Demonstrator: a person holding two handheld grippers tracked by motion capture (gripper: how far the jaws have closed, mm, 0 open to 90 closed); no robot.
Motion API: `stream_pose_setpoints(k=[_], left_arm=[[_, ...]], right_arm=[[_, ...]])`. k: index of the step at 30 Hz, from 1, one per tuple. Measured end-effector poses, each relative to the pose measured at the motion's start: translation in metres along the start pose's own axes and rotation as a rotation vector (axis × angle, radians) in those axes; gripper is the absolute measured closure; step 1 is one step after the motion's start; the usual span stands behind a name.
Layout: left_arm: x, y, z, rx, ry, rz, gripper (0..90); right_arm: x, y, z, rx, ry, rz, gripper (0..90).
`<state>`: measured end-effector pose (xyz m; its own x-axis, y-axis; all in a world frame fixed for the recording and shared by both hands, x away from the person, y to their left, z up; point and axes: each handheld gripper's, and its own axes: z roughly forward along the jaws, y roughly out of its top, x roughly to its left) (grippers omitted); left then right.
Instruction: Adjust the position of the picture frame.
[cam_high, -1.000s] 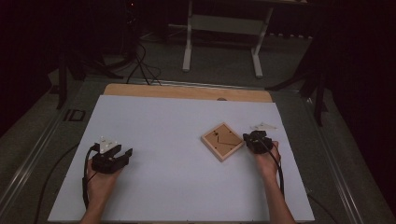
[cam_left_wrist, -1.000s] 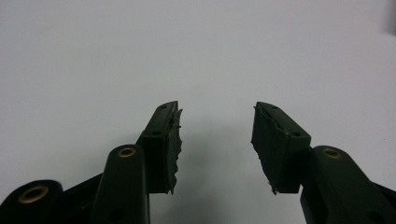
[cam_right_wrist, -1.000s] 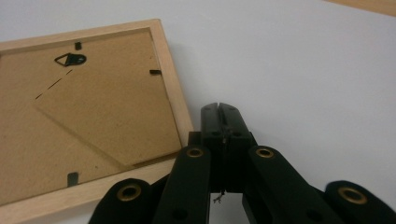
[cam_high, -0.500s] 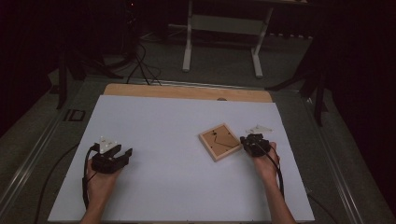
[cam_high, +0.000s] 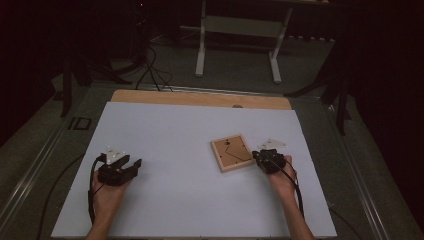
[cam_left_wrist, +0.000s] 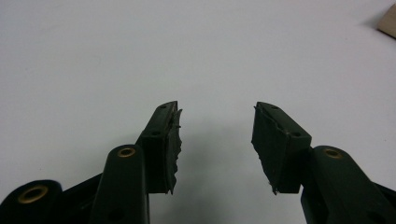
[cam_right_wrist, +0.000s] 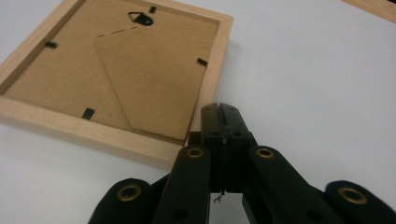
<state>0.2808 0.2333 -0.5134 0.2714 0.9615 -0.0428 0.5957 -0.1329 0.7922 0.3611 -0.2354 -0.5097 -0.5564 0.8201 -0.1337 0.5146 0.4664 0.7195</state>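
Since a sec ago the right tool (cam_high: 259, 155) and the picture frame (cam_high: 232, 152) have both slid a bit toward the counter's left edge, tool tight against the frame's right side the whole way; left tool (cam_high: 131, 165) hasn't budged.

Frame lies face-down, backing board up, on the white counter (cam_high: 165, 135), right of centre and nearer the right edge, turned a little off square. In the right gripper view, the right tool (cam_right_wrist: 223, 112) has its jaws pressed together w/ nothing between them, tip at the frame's (cam_right_wrist: 116, 79) corner, apparently touching the wood rim. So it reads as a push w/ a closed tip, not a grab.

Left tool sits near the front-left corner, well apart from the frame. In the left gripper view the left tool (cam_left_wrist: 215, 140) is spread wide, bare counter between the pads.

Risks, as I judge them:
- Contact is at a corner, off-centre, so a push probably spins the frame rather than sliding it straight.
- Narrow closed tip on a low rim could ride up over the edge & skid across the backing, maybe snagging the hanger clip (cam_right_wrist: 140, 17) or the small tabs.
- Tip could also slip off past the corner & lose contact altogether.
- Left tool is too far off to brace or stop the frame if it rotates.
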Motion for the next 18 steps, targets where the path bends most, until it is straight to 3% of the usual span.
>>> stream_pose_setpoints(k=[18], left_arm=[[-0.001,0.000,0.001,0.007,0.001,0.006,51.1]], right_arm=[[0.027,-0.007,-0.013,-0.002,0.071,-0.106,89.8]])
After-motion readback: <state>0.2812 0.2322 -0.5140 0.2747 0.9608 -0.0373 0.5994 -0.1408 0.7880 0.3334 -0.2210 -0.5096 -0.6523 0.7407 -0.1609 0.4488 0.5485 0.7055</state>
